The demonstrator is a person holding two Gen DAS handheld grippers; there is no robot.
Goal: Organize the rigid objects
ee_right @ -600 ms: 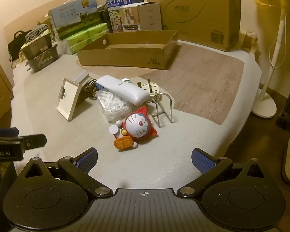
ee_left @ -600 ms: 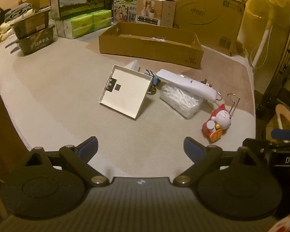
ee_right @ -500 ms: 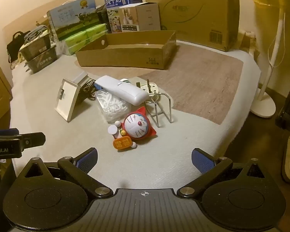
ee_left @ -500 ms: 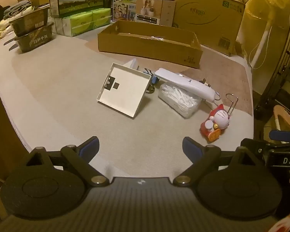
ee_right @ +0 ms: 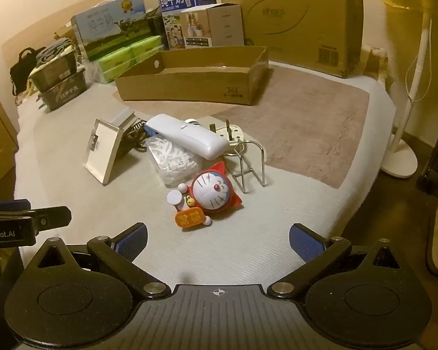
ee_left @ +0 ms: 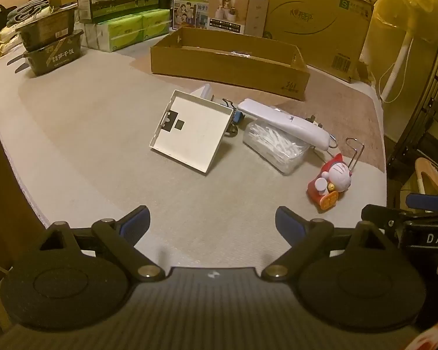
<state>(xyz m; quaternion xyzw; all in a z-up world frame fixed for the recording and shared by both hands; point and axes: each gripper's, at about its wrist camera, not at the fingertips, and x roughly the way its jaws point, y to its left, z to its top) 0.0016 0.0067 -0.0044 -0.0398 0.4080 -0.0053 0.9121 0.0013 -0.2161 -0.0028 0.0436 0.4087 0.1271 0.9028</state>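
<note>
— Near the bottom edge of each wrist view, over the pale mat (ee_left: 81, 134): left gripper (ee_left: 212, 222) and right gripper (ee_right: 218, 240), both level, pointing far toward the clutter.

— Jaws?

— Spread wide on both, blue pads (ee_right: 131, 240) well apart, nothing between them. Neither touching any object.

— And seen from the other side?

— At the right edge of the left view, tip of the right gripper showing; at the left edge of the right view, tip of the left one. Side by side, apart.

— Location of the things to sort?

— Mid-mat, well beyond the fingertips. White tray (ee_left: 189, 134) at the left, tilted up on something behind it. White handset (ee_right: 187, 135) lying across a clear box of white sticks (ee_right: 173, 160). Doraemon toy (ee_right: 208, 195) nearest, just beside a wire stand (ee_right: 249, 163). White plug adapter (ee_right: 229, 131) behind the handset.

— Farther back?

— Open cardboard tray (ee_left: 227, 64), then milk cartons (ee_right: 108, 33) and a big cardboard box (ee_right: 292, 20) along the far wall. Fan stand (ee_right: 400, 157) off to the right.
</note>
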